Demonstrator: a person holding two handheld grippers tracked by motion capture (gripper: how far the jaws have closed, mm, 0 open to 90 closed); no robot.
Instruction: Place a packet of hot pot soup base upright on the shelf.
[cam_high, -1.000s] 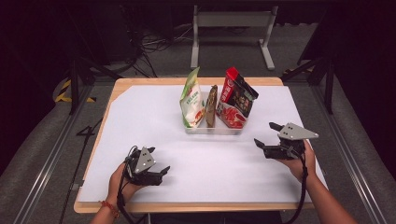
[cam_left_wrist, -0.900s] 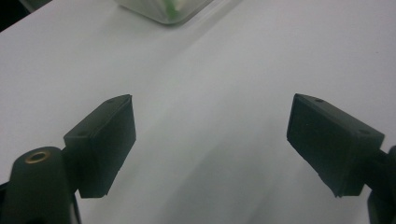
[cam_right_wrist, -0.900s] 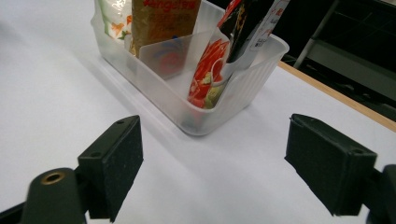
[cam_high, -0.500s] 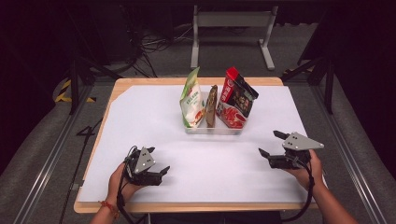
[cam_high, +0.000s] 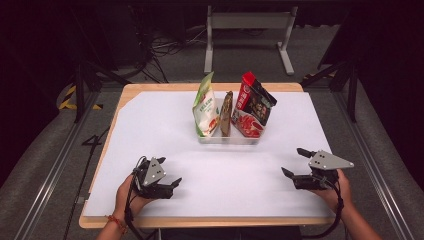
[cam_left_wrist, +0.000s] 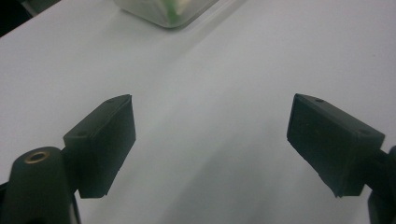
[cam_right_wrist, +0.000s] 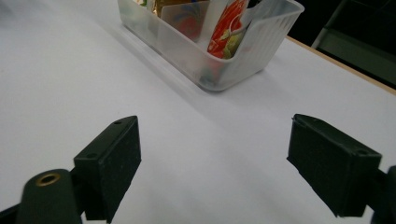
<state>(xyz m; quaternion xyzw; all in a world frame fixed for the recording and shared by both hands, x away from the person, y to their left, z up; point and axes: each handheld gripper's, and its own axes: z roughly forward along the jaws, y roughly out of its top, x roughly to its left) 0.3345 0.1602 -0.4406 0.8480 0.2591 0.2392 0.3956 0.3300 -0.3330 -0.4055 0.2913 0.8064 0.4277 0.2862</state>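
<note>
While both hands rest low on the sheet, this is how things stand:

Left gripper (cam_high: 167, 184): lower left of the high view, jaws spread wide apart, nothing between them; its own view shows bare white sheet between the two black pads (cam_left_wrist: 103, 140).
Right gripper (cam_high: 296, 162): lower right of the high view, jaws also wide apart and empty, with a grey plate on top.
Clear bin (cam_high: 229, 138): centre of the frame, well apart from both grippers; in the right gripper view (cam_right_wrist: 219, 56) it sits at the upper middle.
Green-and-white pouch (cam_high: 205, 106): upright at the bin's left end.
Brown packet (cam_high: 226, 113): upright in the middle.
Red-and-black bag (cam_high: 253, 104): leaning at the right end.
White sheet (cam_high: 150, 125): covers most of the wooden table (cam_high: 165, 87).
</note>
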